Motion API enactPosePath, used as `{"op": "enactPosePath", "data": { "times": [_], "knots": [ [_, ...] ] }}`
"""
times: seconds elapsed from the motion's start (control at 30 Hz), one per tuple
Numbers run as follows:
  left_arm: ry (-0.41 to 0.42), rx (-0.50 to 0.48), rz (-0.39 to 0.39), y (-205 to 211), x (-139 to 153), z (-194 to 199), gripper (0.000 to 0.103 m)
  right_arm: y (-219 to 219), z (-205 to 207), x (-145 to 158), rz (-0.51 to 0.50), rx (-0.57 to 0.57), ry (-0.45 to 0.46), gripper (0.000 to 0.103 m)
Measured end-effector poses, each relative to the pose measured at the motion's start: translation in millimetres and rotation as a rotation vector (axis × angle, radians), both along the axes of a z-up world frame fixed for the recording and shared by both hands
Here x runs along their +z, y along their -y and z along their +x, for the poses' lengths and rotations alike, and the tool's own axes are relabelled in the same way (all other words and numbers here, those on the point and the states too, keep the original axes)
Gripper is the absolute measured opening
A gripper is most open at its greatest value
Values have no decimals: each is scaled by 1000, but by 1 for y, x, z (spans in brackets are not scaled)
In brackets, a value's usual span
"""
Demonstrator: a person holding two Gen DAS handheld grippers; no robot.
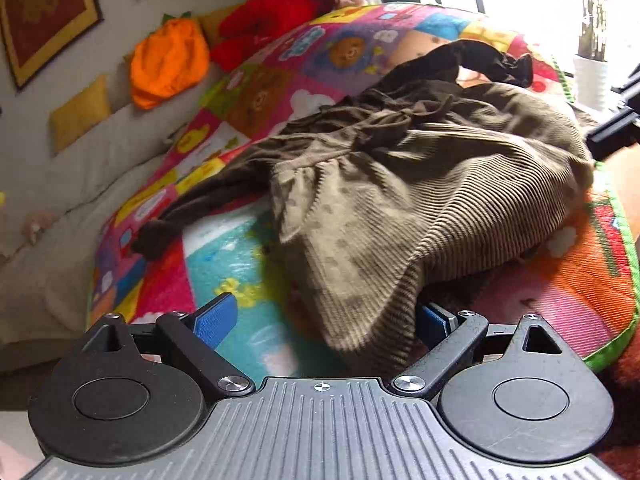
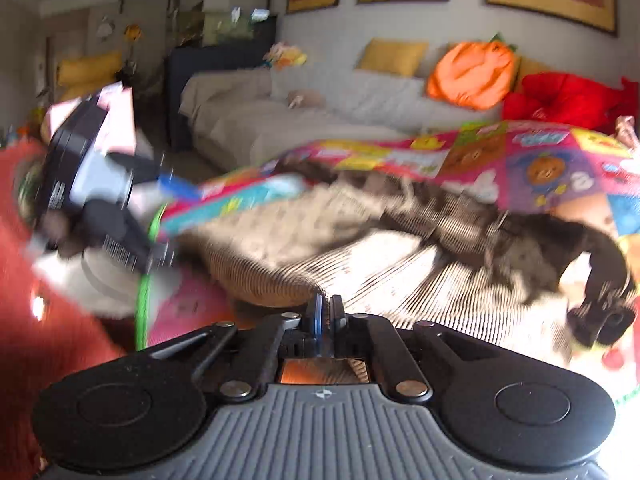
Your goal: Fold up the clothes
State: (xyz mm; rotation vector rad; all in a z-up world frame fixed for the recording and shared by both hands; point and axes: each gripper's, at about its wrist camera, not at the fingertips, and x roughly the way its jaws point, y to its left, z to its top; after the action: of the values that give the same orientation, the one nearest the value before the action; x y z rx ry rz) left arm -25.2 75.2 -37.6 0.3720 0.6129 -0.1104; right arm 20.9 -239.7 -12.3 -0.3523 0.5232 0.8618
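Two grippers are working over one heap of cloth, and I am reading the left wrist view first: my left gripper (image 1: 320,322) is standing with its jaws wide apart, its blue pads (image 1: 216,322) showing bare on one side, while a fold of the brown corduroy garment (image 1: 420,184) is hanging down between them without being pinched. That garment is lying crumpled on the patchwork play mat (image 1: 224,268), with a dark sleeve (image 1: 160,236) trailing off toward the pale sofa (image 1: 72,184). An orange pumpkin cushion (image 1: 170,66) and a red cushion (image 1: 264,24) are sitting against the wall behind. Turning to the right wrist view, which is blurring badly, my right gripper (image 2: 326,312) is showing its jaws pressed together; I cannot tell whether any cloth is caught between them. Ribbed corduroy is spreading just ahead of its tips across the mat. I am seeing no baskets or bins holding anything in either view. My left gripper is appearing at the left edge there.
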Motion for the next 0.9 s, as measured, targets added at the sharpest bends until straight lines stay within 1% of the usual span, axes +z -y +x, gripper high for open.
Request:
{"op": "enactPosePath", "data": {
  "times": [0.07,0.1,0.13,0.2,0.3,0.37,0.47,0.5,0.57,0.63,0.67,0.7,0.73,0.77,0.8,0.9],
  "knots": [
    [5,33,19,-9,2,-4,96,10,-7,-9,-29,-23,-7,8],
    [4,45,19,-13,4,-6,96,16,-10,-12,-42,-49,0,16],
    [3,54,22,-15,5,-8,96,25,-10,-13,-54,-95,23,30],
    [3,69,48,-19,7,-12,96,42,-11,-16,-85,-186,70,44],
    [7,90,87,-26,12,-19,96,66,-6,-25,-179,-323,122,45],
    [15,94,77,-32,18,-25,96,78,-2,-31,-228,-387,137,45],
    [11,18,-44,-39,32,-33,97,86,3,-42,-283,-428,176,45],
    [10,-11,-68,-36,33,-33,98,86,5,-45,-296,-434,195,45],
    [7,-68,-116,-29,36,-33,98,85,11,-50,-297,-441,215,44],
    [4,-125,-162,-23,39,-34,99,82,17,-50,-268,-447,221,40],
    [2,-146,-156,-17,38,-33,99,81,20,-50,-253,-447,222,38],
    [0,-159,-150,-12,37,-31,99,80,21,-49,-240,-442,220,30],
    [-3,-165,-153,-10,37,-30,99,80,22,-48,-235,-439,214,14],
    [-6,-172,-155,-9,36,-28,99,80,22,-47,-233,-441,203,5],
    [-9,-178,-159,-7,35,-26,99,83,21,-46,-230,-445,193,2],
    [-16,-172,-213,-13,36,-18,100,94,11,-45,-235,-461,159,1]
  ]
}}
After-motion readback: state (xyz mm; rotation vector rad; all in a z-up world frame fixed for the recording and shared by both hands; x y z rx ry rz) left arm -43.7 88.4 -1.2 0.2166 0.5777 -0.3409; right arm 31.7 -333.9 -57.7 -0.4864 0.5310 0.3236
